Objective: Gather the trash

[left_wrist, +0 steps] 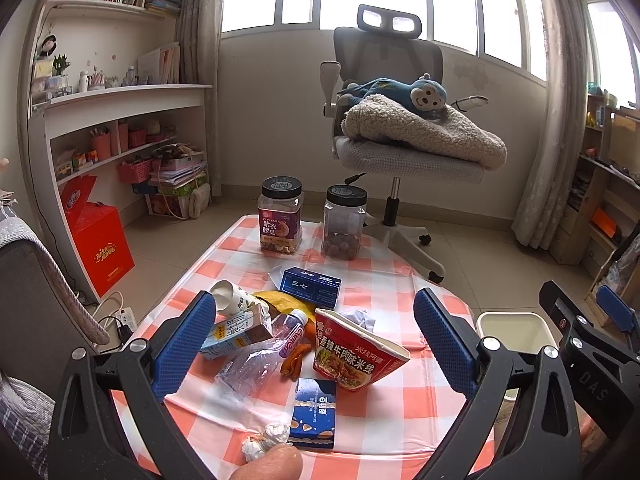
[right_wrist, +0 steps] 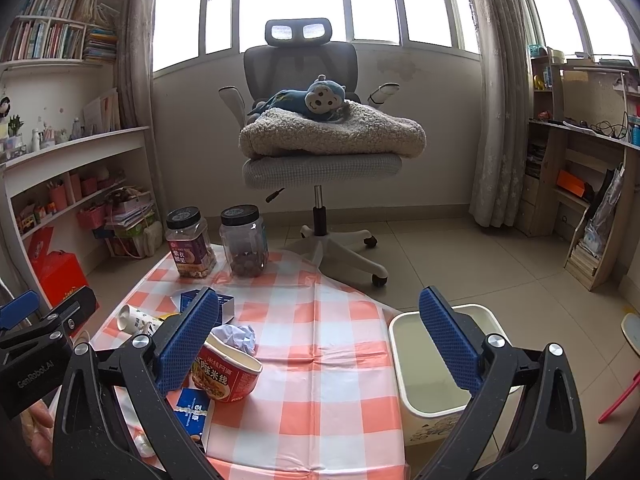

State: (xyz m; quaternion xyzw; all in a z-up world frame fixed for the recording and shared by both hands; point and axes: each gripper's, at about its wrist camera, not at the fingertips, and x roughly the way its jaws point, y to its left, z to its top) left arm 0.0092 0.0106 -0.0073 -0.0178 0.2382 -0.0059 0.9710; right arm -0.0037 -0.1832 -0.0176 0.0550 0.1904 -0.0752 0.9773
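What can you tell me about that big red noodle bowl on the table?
The red noodle bowl is a paper-looking instant noodle tub with a pale rim, printed with yellow and white Chinese writing and a photo of noodles. It lies tipped on its side on the checked tablecloth, mouth facing up and away. A crumpled white tissue sits at its mouth. A blue box lies just in front. Nothing grips it.

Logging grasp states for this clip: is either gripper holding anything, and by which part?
Nothing is held. The left gripper and right gripper are both open above the table.
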